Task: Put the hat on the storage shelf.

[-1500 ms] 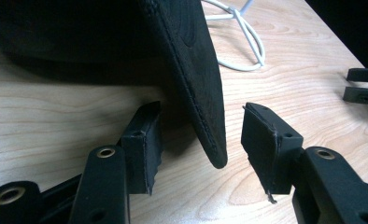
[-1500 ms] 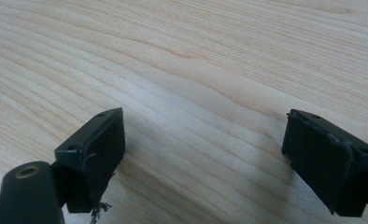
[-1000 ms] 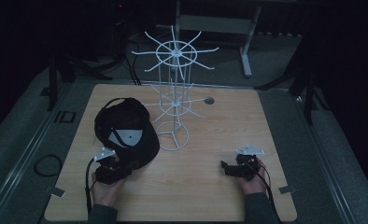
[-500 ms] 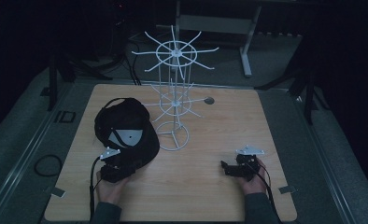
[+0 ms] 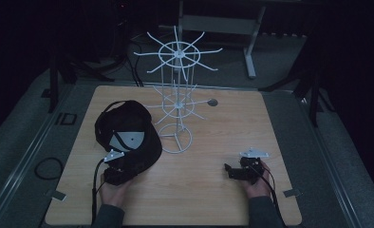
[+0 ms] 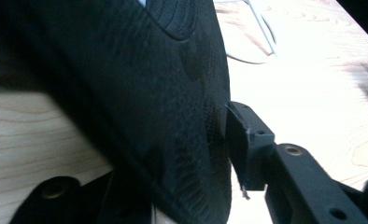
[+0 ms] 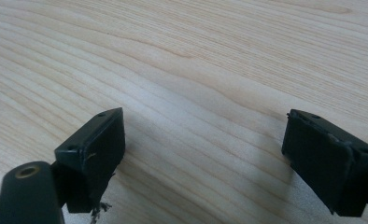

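The left gripper [image 5: 124, 167] sat at the near edge of the black cap [image 5: 127, 135], with the cap's brim between its jaws. In the left gripper view the right jaw's pad [image 6: 240, 144] lay against the brim's edge, or a hair off it; the other jaw was hidden under the cloth. The jaws had just been closing with the brim between them, and whether they already pinched it could not be told for certain. The person's left hand [image 5: 113, 194] held the gripper from the near side.

The cap [image 6: 140, 107] lay on the left half of the wooden table [image 5: 213, 199], its long axis running from the far left toward the near right, brim end pointing at the person and slightly rightward. Its crown was dark and rounded, with an arched strap or opening at the far end, and a pale grey patch with a small dot showed on top. Up close the fabric looked like coarse black felt with a stitched, ribbed panel.

Just right of the cap stood a white wire rack [image 5: 176, 102], its ring base almost touching the cap, with two tiers of hooked spokes.

The right gripper [image 5: 231, 171] rested well apart on the right side, jaws spread wide over bare wood, pads [image 7: 100, 149] clear of anything, held in the right hand [image 5: 257, 183].
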